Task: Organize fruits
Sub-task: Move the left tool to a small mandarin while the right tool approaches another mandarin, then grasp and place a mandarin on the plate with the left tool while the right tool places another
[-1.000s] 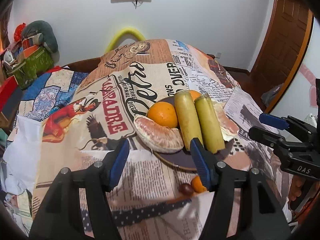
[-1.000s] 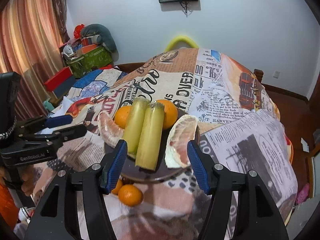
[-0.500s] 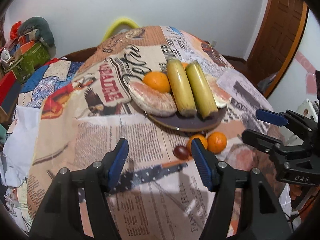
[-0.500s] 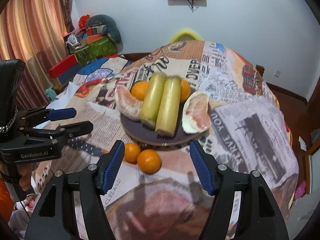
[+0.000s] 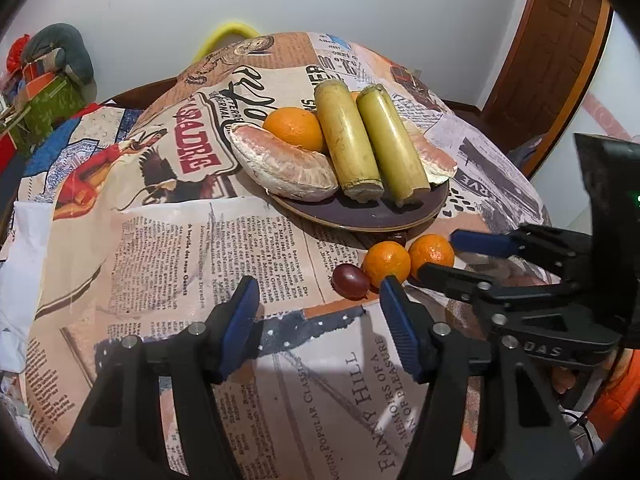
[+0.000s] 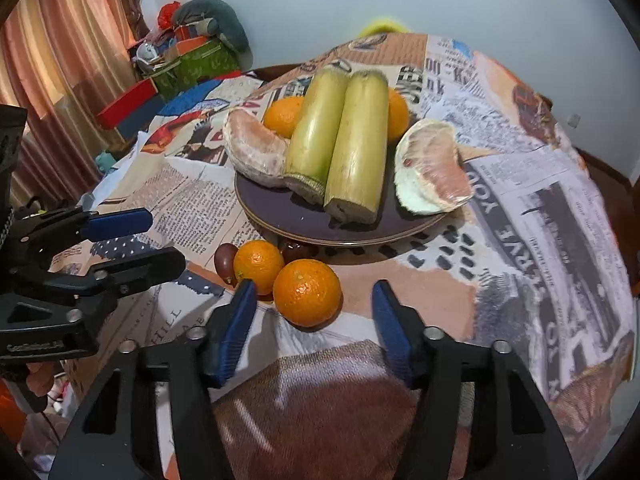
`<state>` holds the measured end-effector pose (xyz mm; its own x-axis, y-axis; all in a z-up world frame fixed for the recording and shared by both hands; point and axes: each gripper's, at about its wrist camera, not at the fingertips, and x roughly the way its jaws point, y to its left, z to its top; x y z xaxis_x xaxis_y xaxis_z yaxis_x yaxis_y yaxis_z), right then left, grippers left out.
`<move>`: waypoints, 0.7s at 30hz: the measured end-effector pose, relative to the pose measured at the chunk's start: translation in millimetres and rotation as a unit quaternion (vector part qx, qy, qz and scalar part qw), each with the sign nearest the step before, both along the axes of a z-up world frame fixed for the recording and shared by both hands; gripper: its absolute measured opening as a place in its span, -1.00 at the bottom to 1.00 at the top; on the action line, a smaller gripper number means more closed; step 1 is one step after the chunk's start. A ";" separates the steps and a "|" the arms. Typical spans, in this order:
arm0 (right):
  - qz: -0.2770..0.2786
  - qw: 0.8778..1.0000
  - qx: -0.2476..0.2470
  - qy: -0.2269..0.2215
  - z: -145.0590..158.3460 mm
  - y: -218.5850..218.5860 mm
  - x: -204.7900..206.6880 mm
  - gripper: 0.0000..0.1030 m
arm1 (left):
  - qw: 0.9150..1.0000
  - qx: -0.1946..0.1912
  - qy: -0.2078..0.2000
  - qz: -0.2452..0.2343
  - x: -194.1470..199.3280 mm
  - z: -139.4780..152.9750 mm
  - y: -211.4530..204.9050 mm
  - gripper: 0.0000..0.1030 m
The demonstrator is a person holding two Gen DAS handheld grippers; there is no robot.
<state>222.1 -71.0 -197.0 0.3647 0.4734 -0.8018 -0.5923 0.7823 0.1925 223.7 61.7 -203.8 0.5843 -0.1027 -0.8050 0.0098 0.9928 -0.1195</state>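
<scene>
A dark plate (image 5: 376,216) (image 6: 280,216) holds two sugarcane pieces (image 5: 372,144) (image 6: 336,136), two pomelo segments (image 5: 284,168) (image 6: 432,168) and oranges (image 5: 294,128) (image 6: 284,116). In front of the plate on the tablecloth lie two small oranges (image 5: 386,263) (image 6: 307,292) and a dark red fruit (image 5: 350,281) (image 6: 225,261). My left gripper (image 5: 320,306) is open and empty, just short of the red fruit. My right gripper (image 6: 312,308) is open around the nearest small orange, not touching it; it shows in the left wrist view (image 5: 444,256).
The round table wears a newspaper-print cloth (image 5: 200,248). Another dark fruit (image 6: 296,250) lies under the plate's front rim. Boxes and bags (image 6: 184,64) stand at the back left by a curtain. A wooden door (image 5: 552,40) is at the right.
Both grippers have pulled back from over the plate and dropped lower. The loose oranges and red fruit came into view, and the right gripper now brackets the nearest orange.
</scene>
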 end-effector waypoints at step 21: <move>-0.028 0.999 0.027 0.008 13.9 -54.7 -1.5 -0.33 | 0.998 0.023 0.012 -0.054 35.7 -18.2 -53.4 -0.29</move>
<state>220.5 -125.8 -183.2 0.3795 0.4948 -0.7817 -0.5441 0.8028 0.2440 259.3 8.3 -222.0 0.5529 -0.1269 -0.8235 0.1159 0.9904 -0.0748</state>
